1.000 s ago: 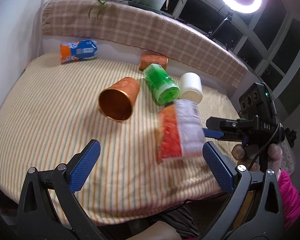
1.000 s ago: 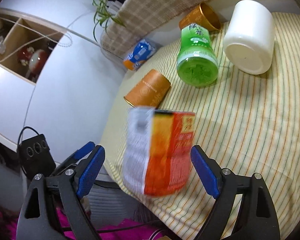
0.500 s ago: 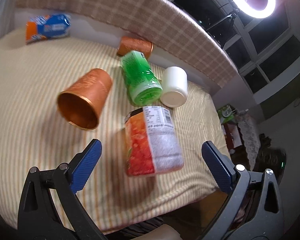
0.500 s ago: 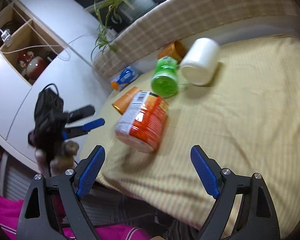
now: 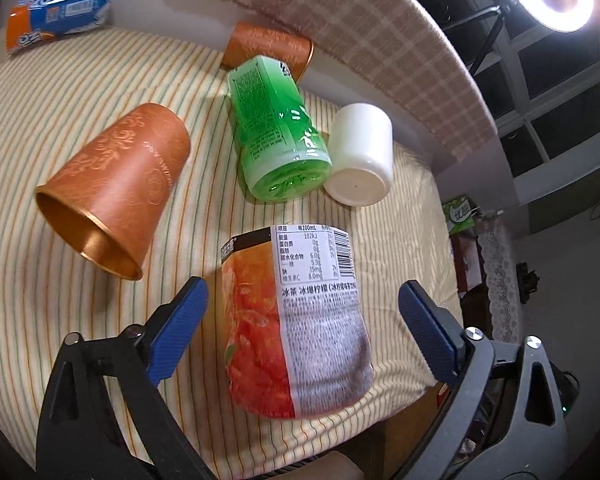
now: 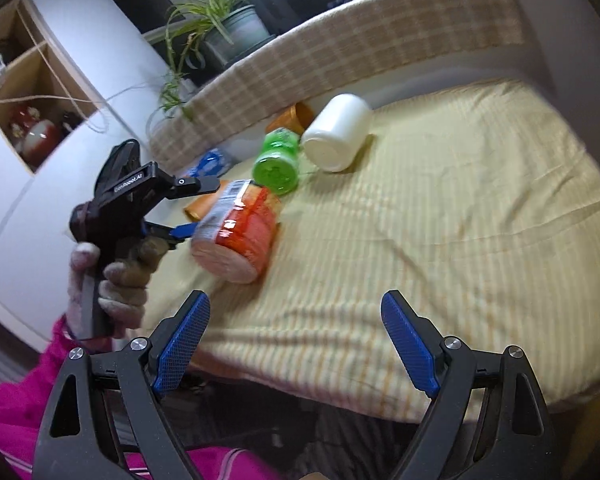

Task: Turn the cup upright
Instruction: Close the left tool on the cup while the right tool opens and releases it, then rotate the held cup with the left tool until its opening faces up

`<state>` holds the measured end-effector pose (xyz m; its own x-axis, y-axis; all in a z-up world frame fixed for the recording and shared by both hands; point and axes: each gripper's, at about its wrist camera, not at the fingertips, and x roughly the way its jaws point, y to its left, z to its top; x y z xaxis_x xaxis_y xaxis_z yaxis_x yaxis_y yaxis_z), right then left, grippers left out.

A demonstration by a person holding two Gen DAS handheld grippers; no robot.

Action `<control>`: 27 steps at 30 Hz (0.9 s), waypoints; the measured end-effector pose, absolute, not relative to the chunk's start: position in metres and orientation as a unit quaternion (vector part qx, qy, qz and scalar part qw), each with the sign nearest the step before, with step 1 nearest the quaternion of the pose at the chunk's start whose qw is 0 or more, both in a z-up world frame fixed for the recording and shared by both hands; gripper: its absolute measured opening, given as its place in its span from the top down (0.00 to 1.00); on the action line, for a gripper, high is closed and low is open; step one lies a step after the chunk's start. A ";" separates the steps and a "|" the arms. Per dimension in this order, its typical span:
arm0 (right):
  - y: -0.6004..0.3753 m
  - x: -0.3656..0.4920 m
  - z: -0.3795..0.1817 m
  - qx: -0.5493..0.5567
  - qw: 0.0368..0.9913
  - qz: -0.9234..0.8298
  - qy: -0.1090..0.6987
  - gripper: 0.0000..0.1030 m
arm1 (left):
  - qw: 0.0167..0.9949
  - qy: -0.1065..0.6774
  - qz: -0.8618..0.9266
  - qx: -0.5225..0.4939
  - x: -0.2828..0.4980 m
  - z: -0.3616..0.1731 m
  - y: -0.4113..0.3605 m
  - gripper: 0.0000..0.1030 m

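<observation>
An orange-and-white labelled cup (image 5: 296,328) lies on its side on the striped tablecloth, near the front edge. My left gripper (image 5: 300,332) is open with its blue fingers on either side of this cup, not touching it. The cup also shows in the right wrist view (image 6: 236,232), where the left gripper (image 6: 188,208) reaches it from the left. My right gripper (image 6: 296,340) is open and empty, held back off the table's front edge. A copper cup (image 5: 112,196) lies on its side to the left, mouth toward me.
A green cup (image 5: 276,128) and a white cup (image 5: 360,160) lie on their sides behind the labelled cup. A second copper cup (image 5: 268,48) and a blue-orange cup (image 5: 56,12) lie by the checked back ledge (image 5: 340,12). The table edge (image 6: 340,380) is near.
My right gripper has let go of the labelled cup and drawn back off the table. The cup now lies on its side. My left gripper has moved in around it.
</observation>
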<state>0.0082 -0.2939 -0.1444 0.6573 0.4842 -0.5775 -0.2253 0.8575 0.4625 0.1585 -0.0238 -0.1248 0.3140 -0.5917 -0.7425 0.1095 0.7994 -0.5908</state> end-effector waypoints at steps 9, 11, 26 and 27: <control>-0.294 -0.006 -0.141 0.117 0.925 0.119 0.342 0.15 | 0.777 0.554 -0.224 -0.200 0.163 -0.134 -0.037 0.22; -0.295 -0.006 -0.142 0.121 0.924 0.116 0.343 0.15 | 0.775 0.556 -0.224 -0.200 0.164 -0.136 -0.037 0.24; -0.298 -0.002 -0.145 0.129 0.925 0.100 0.342 0.15 | 0.804 0.525 -0.228 -0.159 0.150 -0.115 -0.048 0.25; -0.298 -0.002 -0.146 0.130 0.925 0.099 0.343 0.15 | 0.809 0.519 -0.228 -0.153 0.147 -0.112 -0.049 0.26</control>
